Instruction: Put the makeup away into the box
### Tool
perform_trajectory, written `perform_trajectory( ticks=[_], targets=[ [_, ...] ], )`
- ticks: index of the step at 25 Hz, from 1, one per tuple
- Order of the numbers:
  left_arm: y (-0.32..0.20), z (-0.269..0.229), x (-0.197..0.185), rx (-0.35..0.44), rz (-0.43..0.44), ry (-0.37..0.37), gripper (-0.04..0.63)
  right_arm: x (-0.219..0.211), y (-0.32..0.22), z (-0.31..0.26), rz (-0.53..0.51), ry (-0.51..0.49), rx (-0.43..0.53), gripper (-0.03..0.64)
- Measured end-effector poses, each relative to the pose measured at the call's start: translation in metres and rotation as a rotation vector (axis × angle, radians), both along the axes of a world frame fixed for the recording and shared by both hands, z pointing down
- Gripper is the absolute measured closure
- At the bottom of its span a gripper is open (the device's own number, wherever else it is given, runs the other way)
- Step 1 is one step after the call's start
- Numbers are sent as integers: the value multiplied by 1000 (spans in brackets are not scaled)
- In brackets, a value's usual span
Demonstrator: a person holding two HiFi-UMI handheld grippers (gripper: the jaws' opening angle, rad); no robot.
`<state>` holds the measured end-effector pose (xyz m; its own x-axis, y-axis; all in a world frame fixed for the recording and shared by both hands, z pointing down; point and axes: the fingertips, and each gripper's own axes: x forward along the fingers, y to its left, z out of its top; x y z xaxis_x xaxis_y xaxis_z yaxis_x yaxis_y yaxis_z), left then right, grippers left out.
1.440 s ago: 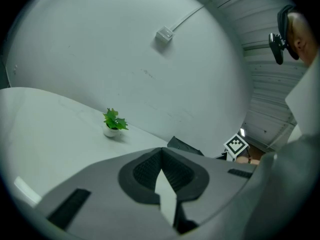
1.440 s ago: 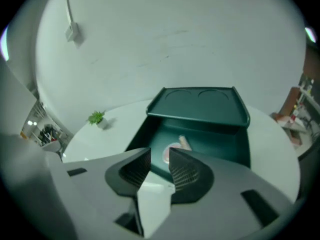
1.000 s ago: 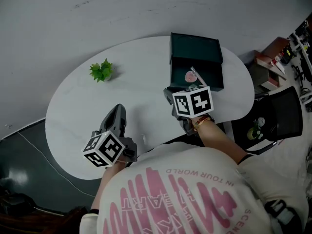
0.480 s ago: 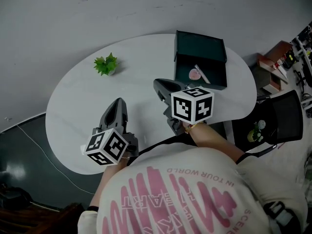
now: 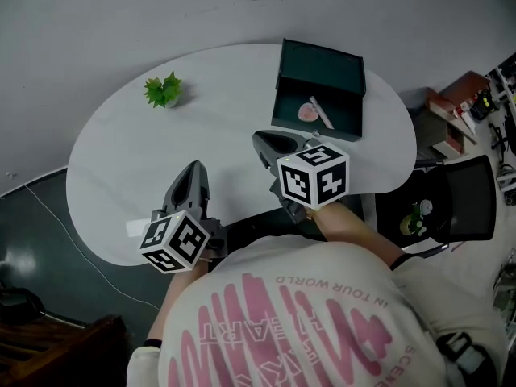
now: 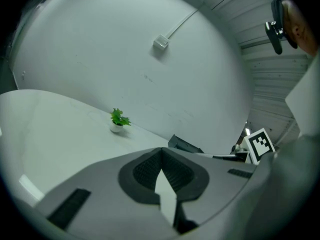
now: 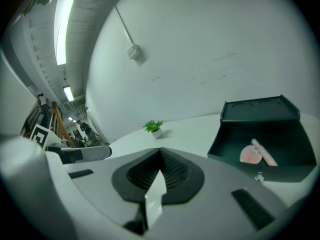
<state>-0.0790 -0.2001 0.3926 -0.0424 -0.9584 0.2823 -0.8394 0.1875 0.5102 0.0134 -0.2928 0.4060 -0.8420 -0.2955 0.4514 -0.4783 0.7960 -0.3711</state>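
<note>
Makeup (image 5: 307, 112), a pink compact and a stick, lies inside the open dark box (image 5: 320, 61) at 1 o'clock on the table (image 5: 121, 160). The left hand-held gripper (image 5: 193, 172) and the right hand-held gripper (image 5: 269, 142) are both clenched, empty.

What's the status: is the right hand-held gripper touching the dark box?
Apart. The right gripper view shows bare table between the right hand-held gripper and the box.
</note>
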Motion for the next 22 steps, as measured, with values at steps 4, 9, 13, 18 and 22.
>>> perform_trajectory(
  ticks=[4,9,13,18,22],
  targets=[
    [16,4,29,-17,-31,13,594,26,17,4,-48,19,-6,620],
    [35,10,61,-33,-52,13,594,57,37,9,-86,26,-2,620],
    [47,10,82,-28,-59,4,594,79,50,15,-87,23,-11,620],
    [60,11,102,-25,-70,3,594,97,65,16,-100,23,-8,620],
    [67,10,115,-19,-68,1,594,107,74,17,-108,20,-5,620]
  ],
)
